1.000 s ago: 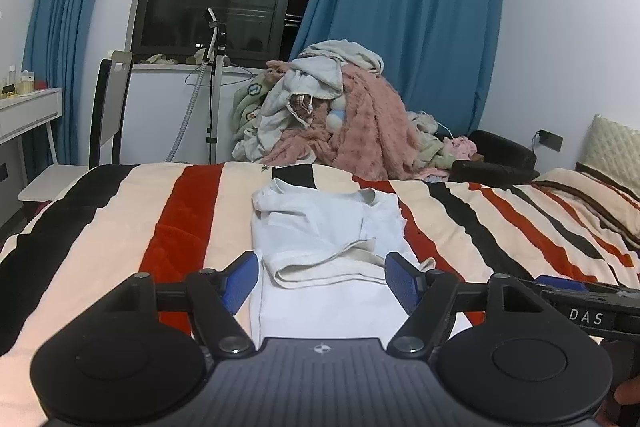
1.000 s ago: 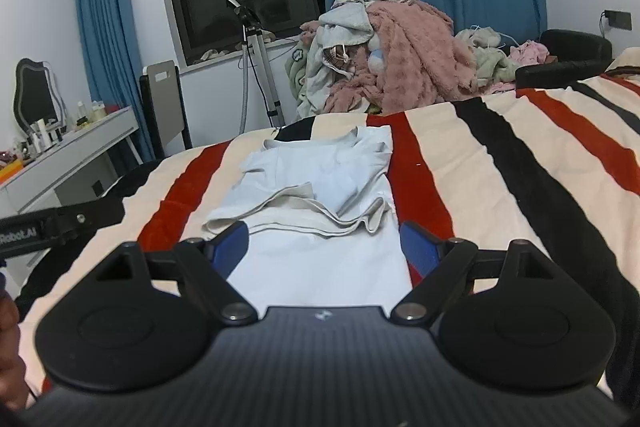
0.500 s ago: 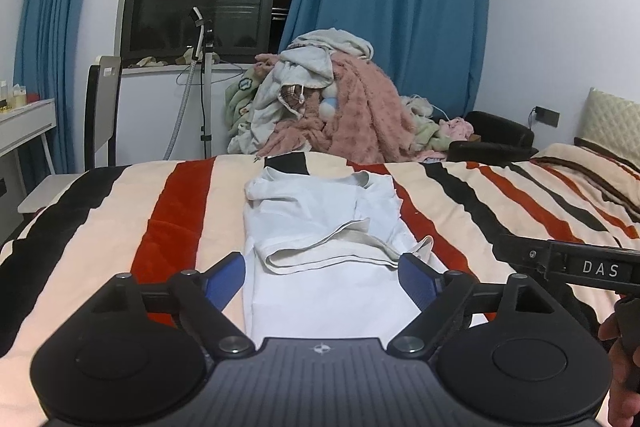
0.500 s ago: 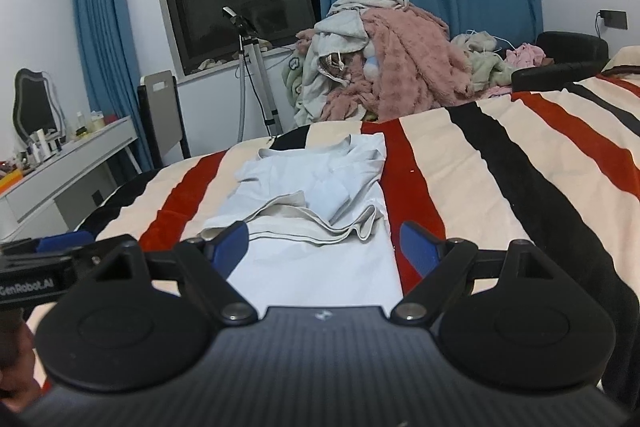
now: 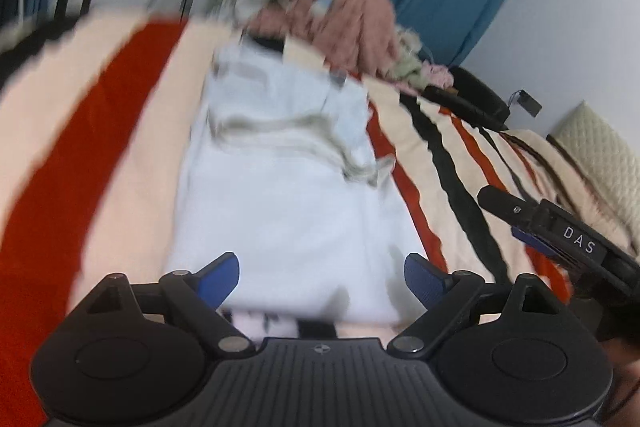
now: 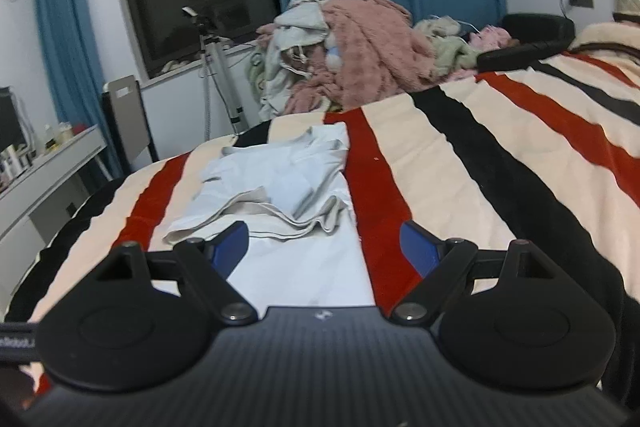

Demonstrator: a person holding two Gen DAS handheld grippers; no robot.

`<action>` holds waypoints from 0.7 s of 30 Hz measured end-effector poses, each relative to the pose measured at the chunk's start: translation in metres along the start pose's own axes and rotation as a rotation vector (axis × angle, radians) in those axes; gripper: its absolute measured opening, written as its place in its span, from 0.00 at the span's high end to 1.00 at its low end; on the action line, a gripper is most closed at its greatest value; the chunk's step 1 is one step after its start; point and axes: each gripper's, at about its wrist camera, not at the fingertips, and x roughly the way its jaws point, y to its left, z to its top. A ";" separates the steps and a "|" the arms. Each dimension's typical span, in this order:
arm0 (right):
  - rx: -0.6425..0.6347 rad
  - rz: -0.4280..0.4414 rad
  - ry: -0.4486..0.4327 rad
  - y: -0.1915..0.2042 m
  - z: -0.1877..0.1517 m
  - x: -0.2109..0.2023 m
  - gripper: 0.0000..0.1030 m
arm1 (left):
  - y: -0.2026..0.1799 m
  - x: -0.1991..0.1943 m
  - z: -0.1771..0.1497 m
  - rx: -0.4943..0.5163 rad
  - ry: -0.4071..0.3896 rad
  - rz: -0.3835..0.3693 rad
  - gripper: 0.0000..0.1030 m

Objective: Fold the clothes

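Lying ahead of both tongs — white garment (image 6: 280, 187)

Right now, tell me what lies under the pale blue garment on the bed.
The pale blue garment lies on the cream, red and black striped blanket, between two red stripes. Whatever sits directly beneath the cloth is covered. In the blurred left wrist view, something dark-and-white shows below its near hem; unidentifiable.

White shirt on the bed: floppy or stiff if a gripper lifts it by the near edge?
Likely floppy: the shirt lies in soft, wrinkled folds on the blanket. It probably drapes and unfolds when lifted by one edge, since its upper layer sits loose. It looks thin, so likely light and apt to drag along the blanket.
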 end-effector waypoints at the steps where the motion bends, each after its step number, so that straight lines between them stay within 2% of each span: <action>1: 0.014 -0.002 0.007 -0.002 -0.001 0.002 0.18 | 0.007 0.004 -0.002 -0.048 0.031 -0.012 0.11; 5: 0.066 0.006 0.038 -0.007 -0.003 0.008 0.18 | 0.035 0.027 -0.008 -0.252 0.137 -0.052 0.11; 7: 0.145 0.029 0.092 -0.013 -0.007 0.010 0.18 | 0.051 0.037 -0.010 -0.346 0.162 -0.069 0.11; 12: 0.455 0.253 0.328 -0.020 -0.038 0.028 0.17 | 0.074 0.049 -0.014 -0.489 0.138 -0.090 0.14; 16: 0.686 0.410 0.515 -0.020 -0.073 0.053 0.17 | 0.087 0.050 -0.015 -0.591 0.060 -0.074 0.30; 18: 0.788 0.437 0.580 -0.021 -0.087 0.063 0.17 | 0.094 0.051 -0.015 -0.636 0.030 -0.068 0.38; 19: 0.838 0.437 0.588 -0.024 -0.094 0.066 0.17 | 0.098 0.051 -0.016 -0.655 0.016 -0.067 0.46; 20: 0.879 0.424 0.578 -0.029 -0.097 0.067 0.22 | 0.100 0.052 -0.015 -0.671 0.004 -0.065 0.51; 21: 0.921 0.412 0.568 -0.034 -0.101 0.069 0.25 | 0.101 0.052 -0.014 -0.673 -0.001 -0.058 0.63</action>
